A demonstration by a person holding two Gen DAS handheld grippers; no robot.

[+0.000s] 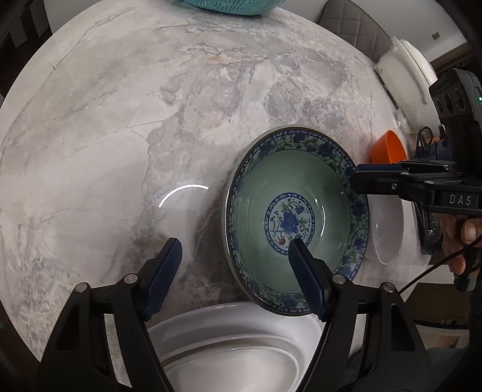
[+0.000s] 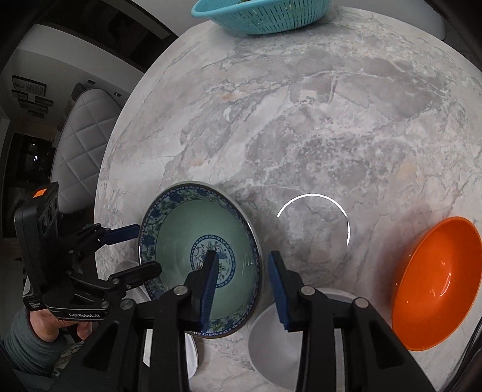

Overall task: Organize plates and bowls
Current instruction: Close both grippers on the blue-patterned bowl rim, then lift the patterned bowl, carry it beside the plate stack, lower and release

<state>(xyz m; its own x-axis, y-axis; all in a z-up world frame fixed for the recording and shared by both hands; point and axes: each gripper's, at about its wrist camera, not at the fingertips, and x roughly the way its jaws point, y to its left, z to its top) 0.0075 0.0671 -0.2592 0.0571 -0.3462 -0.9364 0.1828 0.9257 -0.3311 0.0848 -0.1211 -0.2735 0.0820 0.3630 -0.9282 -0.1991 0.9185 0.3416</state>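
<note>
A green bowl with a blue floral rim [image 1: 296,211] sits on the marble table [image 1: 150,120]; it also shows in the right wrist view [image 2: 186,229]. My left gripper [image 1: 233,248] is open, its jaws astride the bowl's near-left rim, one finger inside. My right gripper [image 2: 244,263] is open, astride the bowl's right rim; in the left wrist view it [image 1: 358,173] reaches the bowl's right edge. A white plate [image 1: 235,340] lies under my left gripper. A white bowl [image 2: 271,346] lies under my right gripper. An orange bowl [image 2: 436,283] sits to the right.
A teal plastic colander [image 2: 262,15] stands at the table's far edge. A white appliance [image 1: 406,81] sits at the right edge of the table. A padded grey chair [image 2: 81,135] stands beyond the table's left side.
</note>
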